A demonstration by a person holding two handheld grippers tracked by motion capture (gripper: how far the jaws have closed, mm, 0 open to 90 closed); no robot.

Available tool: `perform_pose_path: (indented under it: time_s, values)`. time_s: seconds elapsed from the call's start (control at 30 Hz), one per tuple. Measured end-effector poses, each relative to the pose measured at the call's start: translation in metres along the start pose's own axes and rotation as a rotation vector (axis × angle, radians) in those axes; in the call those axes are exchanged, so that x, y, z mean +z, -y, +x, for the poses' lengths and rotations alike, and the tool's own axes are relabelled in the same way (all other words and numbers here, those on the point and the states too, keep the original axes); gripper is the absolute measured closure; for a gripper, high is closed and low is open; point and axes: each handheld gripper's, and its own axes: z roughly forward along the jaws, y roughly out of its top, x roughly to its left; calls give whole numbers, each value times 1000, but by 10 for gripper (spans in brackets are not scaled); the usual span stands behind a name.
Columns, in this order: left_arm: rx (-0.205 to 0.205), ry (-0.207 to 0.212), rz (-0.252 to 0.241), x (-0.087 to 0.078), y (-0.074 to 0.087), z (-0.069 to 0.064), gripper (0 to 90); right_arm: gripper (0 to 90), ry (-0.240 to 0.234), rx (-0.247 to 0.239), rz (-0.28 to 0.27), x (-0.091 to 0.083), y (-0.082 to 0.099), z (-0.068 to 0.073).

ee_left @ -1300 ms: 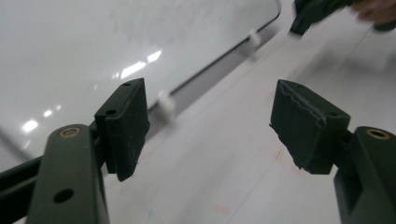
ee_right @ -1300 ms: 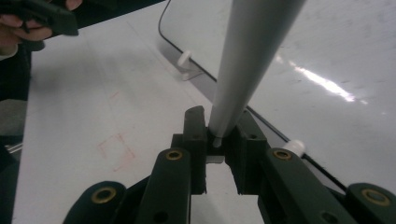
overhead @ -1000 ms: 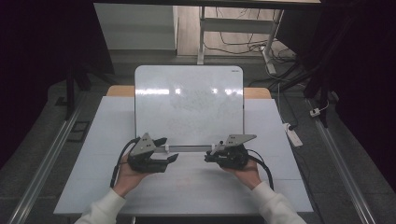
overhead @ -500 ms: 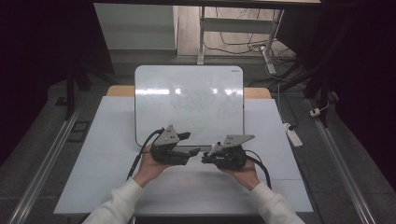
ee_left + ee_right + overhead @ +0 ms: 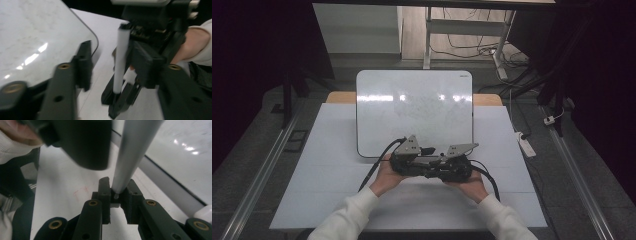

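Note:
A white marker (image 5: 121, 57) stands upright between the two jaws of my left gripper (image 5: 113, 58), which is open around it, with a gap on each side. My right gripper (image 5: 116, 187) is shut on the marker's (image 5: 135, 150) lower end, and the barrel rises out of its jaws. In the high view the left gripper (image 5: 427, 159) and the right gripper (image 5: 444, 164) meet tip to tip just in front of the whiteboard (image 5: 412, 105), low on the white table (image 5: 327, 170). The marker is too small to make out there.
The whiteboard lies flat at the table's middle and back, and its rounded front edge (image 5: 92, 37) is close to the grippers. A white power strip (image 5: 526, 144) lies off the table's right side. Metal rails (image 5: 267, 165) run along both sides.
My left gripper has moved right across the table to meet the right gripper, and its open jaws now stand around the marker. The right gripper has barely moved.

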Motion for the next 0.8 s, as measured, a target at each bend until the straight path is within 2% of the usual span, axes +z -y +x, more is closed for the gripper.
perform_pose_path:
  time_s: [0.17,0.27,0.33,0.37,0.4,0.43,0.5,0.57,0.63,0.73,0.8]
  values:
    - [10,25,3,1,0,0,783,769,-20,-13,41,3,0,2]
    - [-8,39,3,-1,0,1,806,768,-7,-20,53,2,0,1]
    - [-18,27,-13,-3,0,2,810,760,25,-24,44,0,1,2]
    - [-14,0,-16,-5,0,2,811,733,44,-26,26,-2,1,3]
    - [-16,-17,-21,-8,0,2,811,659,70,-24,-4,-4,2,5]
    - [-26,-25,-28,-10,0,3,812,596,119,-24,-42,-8,2,7]
    - [-42,-49,-36,-13,1,6,812,526,239,-46,-124,-15,4,15]
    - [-66,-72,-46,-14,1,7,812,507,357,-66,-188,-19,7,26]
    - [-94,-88,-58,-15,3,8,812,501,441,-68,-213,-18,8,37]
    - [-123,-113,-69,-13,4,8,812,507,524,-82,-231,-11,6,50]
    - [-134,-127,-76,-13,5,7,812,541,543,-83,-235,-6,4,55]
